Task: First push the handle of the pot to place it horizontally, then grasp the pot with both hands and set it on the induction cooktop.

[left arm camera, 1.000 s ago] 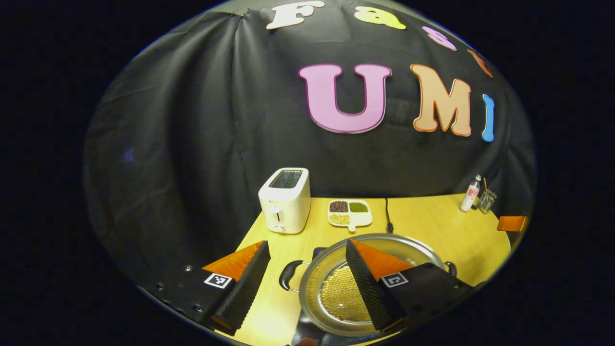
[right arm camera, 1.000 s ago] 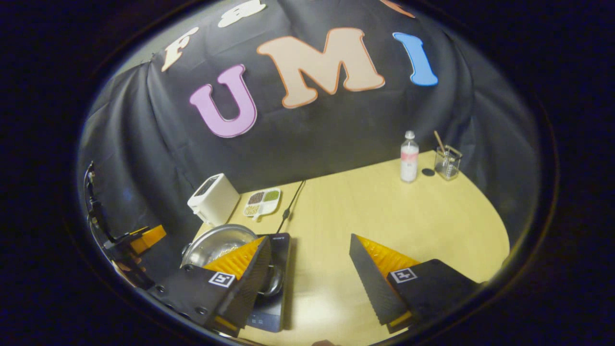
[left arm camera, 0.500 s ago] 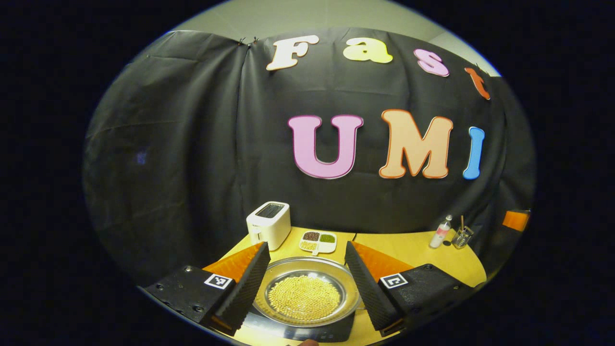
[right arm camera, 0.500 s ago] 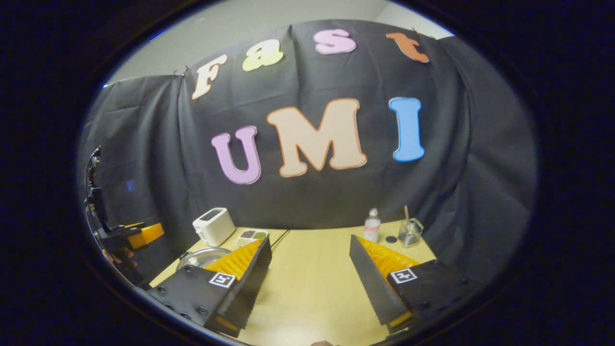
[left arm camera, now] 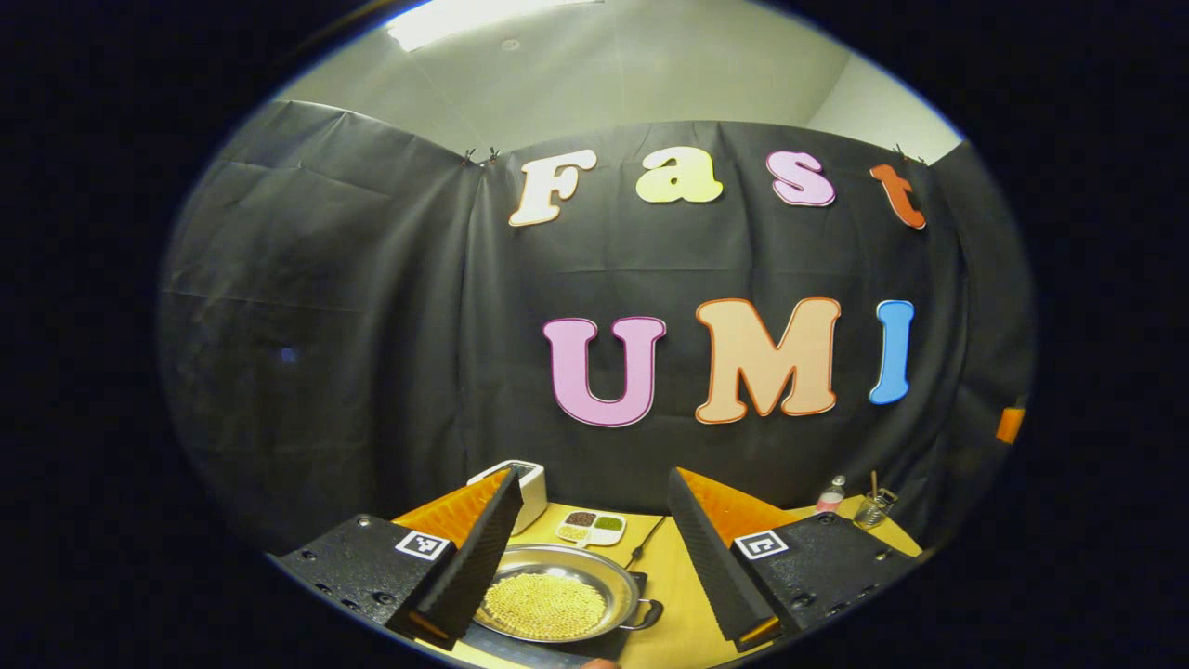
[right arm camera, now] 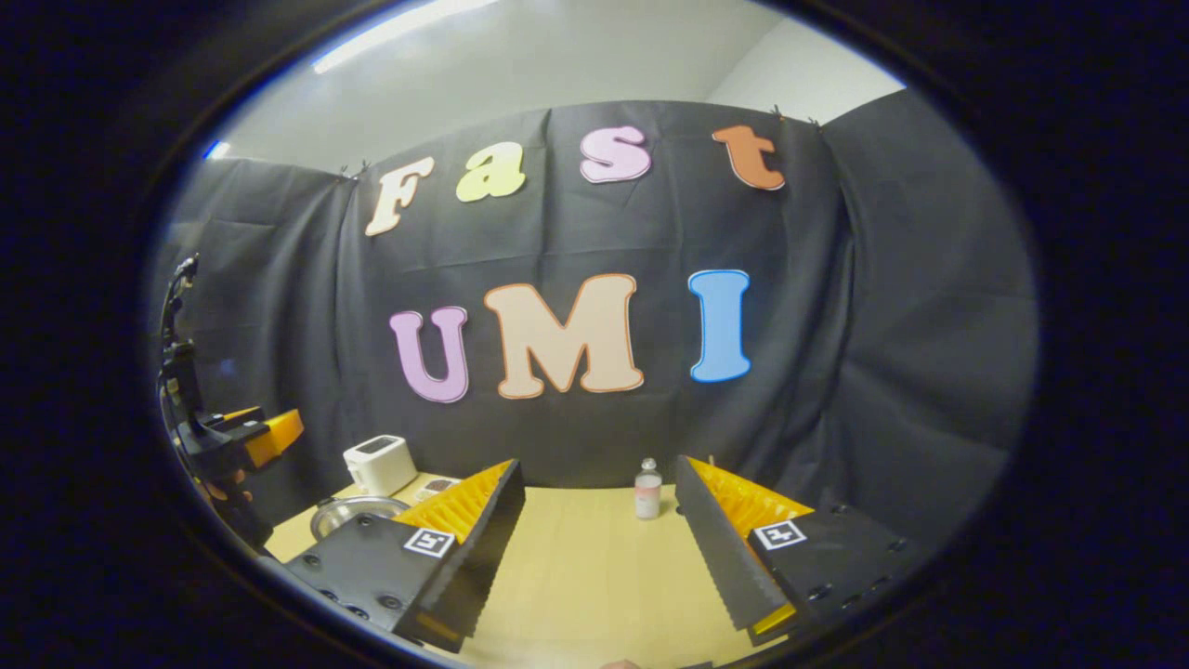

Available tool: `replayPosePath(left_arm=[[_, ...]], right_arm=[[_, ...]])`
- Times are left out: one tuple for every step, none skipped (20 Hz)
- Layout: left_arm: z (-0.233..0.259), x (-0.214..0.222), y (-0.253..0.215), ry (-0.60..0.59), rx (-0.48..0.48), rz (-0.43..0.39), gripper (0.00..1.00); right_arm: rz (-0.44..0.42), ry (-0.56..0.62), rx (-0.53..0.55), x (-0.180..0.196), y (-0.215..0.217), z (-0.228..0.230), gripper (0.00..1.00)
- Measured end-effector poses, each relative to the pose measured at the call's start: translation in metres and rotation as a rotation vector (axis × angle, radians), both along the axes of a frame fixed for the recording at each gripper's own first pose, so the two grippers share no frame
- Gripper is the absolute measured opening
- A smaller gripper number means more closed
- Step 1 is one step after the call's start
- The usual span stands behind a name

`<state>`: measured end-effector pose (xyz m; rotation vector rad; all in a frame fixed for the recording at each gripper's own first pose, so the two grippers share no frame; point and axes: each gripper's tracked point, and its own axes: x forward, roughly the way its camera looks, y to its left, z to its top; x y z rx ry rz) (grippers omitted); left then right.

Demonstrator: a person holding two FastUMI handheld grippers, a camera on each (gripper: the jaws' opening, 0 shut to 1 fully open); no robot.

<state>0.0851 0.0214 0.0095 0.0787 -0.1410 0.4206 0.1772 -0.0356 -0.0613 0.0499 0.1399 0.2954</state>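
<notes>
A steel pot (left arm camera: pixel 548 604) holding yellow beans rests on the black induction cooktop (left arm camera: pixel 594 648), with one dark handle (left arm camera: pixel 650 615) pointing right. My left gripper (left arm camera: pixel 593 474) hangs open above and behind the pot, touching nothing. In the right gripper view the pot (right arm camera: pixel 358 511) sits low at the left, partly hidden by a finger. My right gripper (right arm camera: pixel 599 462) is open over the bare table (right arm camera: pixel 576 576) with nothing between its fingers. The left gripper (right arm camera: pixel 251 437) and the hand holding it show at the far left of that view.
A white toaster (left arm camera: pixel 531 488) and a divided dish of grains (left arm camera: pixel 591 527) stand behind the pot. A small bottle (right arm camera: pixel 647 490) stands at the table's back; a glass with a stick (left arm camera: pixel 873 509) is beside it. A cable (left arm camera: pixel 646 544) runs back from the cooktop.
Both grippers have pulled up and back from the pot and tilted upward, staying open. The pot stays on the cooktop and looks smaller and lower in both views.
</notes>
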Motion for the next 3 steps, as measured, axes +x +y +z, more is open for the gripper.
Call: replayPosePath(left_arm=[[-0.001, 0.001, -0.006, -0.009, -0.008, -0.016, 0.96], [-0.003, 0.002, -0.013, -0.013, -0.024, -0.037, 0.96], [-0.008, 0.002, -0.02, -0.014, -0.037, -0.057, 0.95]], right_arm=[[-0.002, -0.003, -0.006, -0.007, -0.001, -0.002, 0.93], [-0.006, -0.005, -0.008, -0.012, -0.004, -0.004, 0.93], [-0.011, -0.006, -0.01, -0.015, -0.007, -0.007, 0.94]])
